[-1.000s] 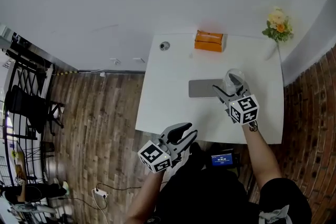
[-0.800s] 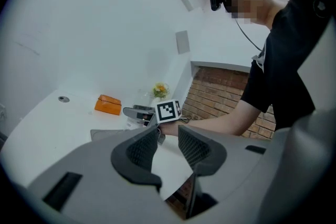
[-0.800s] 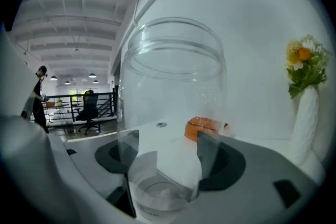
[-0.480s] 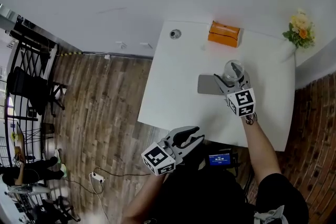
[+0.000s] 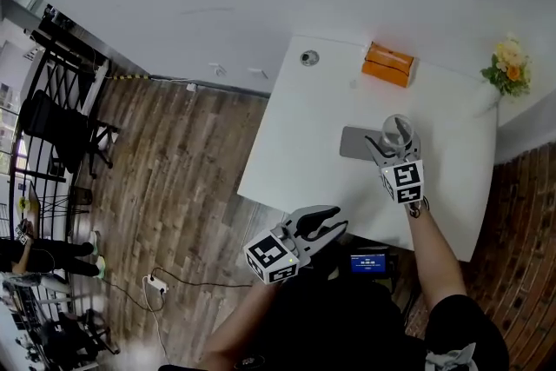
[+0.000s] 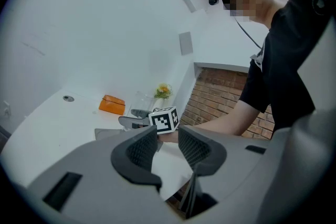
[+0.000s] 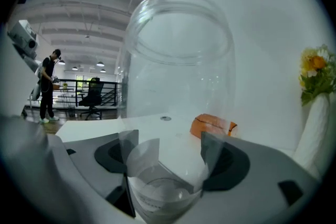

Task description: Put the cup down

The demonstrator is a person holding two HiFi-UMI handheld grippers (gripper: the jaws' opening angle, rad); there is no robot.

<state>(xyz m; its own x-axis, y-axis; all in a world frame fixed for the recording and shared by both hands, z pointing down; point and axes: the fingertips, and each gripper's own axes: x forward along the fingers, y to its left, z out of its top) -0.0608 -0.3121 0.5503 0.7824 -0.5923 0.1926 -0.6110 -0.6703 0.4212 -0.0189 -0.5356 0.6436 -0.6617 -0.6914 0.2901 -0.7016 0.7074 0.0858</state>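
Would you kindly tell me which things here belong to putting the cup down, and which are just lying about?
In the job:
- clear cup, clamped in the right gripper
- white table, where it will probably be set

Just lying about:
- grey mat
- orange box
- flowers
- left gripper, open and empty, off the table's edge

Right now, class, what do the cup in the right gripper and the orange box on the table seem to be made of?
Cup: clear glass or hard plastic, glossy finish; the room shows straight through its wall. Orange box: perhaps cardboard or leatherette, matte and evenly coloured; too small to tell which.
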